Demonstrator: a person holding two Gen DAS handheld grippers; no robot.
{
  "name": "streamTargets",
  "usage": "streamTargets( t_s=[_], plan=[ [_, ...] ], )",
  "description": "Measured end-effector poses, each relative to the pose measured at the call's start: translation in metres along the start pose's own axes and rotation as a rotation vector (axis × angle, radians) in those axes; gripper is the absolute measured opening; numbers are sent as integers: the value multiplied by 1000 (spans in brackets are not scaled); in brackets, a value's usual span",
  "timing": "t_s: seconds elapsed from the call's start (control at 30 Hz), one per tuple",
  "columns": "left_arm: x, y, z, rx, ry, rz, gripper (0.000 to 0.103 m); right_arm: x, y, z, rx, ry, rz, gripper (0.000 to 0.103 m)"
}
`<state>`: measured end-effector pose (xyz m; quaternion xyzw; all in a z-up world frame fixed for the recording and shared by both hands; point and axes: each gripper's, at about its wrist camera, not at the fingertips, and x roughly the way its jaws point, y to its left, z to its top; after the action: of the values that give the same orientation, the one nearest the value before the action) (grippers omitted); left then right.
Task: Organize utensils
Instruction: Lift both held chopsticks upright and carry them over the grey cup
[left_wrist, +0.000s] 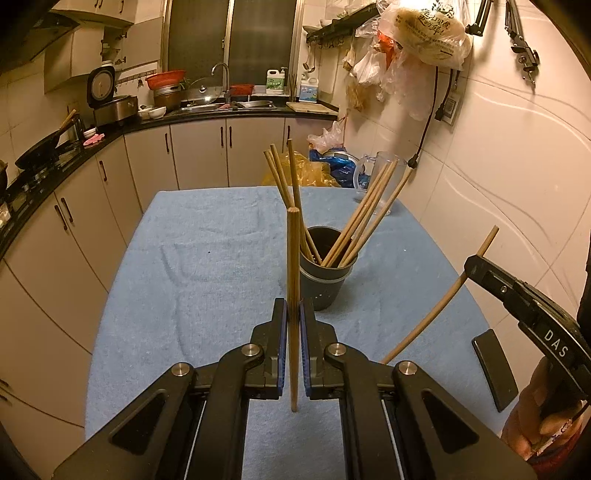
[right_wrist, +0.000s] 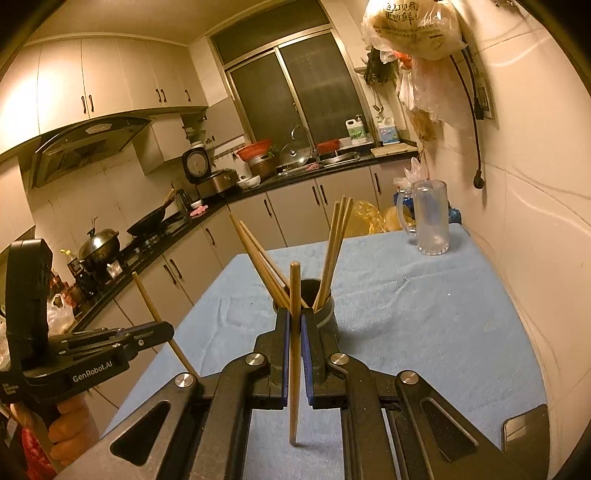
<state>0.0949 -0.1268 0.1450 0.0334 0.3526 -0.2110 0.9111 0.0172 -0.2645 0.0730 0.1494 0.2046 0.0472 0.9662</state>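
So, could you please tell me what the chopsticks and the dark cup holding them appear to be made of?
The tan chopsticks look like bamboo or unpainted wood: matte, faint lengthwise grain. The dark grey cup looks like matte plastic, possibly coated metal; smooth, dull sheen.

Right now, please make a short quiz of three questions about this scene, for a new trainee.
1. True or false: the left gripper is shut on a chopstick.
2. What does the right gripper hold? A) a spoon B) a chopstick C) nothing
3. Fill in: the dark cup with chopsticks stands on the ____ towel.

Key:
1. True; the stick stands upright between the pads.
2. B; its chopstick is clamped before the cup.
3. Blue.
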Motion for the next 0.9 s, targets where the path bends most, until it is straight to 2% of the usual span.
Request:
streamTargets(
  t_s=[0.47,0.9],
  plan=[
    [-3,-4,10,-2,-5,-5,6,-7,0,9,7,-26,7,7],
    [-22,-14,45,15,-57,-23,6,-18,6,34,-11,-75,16,7]
  ],
)
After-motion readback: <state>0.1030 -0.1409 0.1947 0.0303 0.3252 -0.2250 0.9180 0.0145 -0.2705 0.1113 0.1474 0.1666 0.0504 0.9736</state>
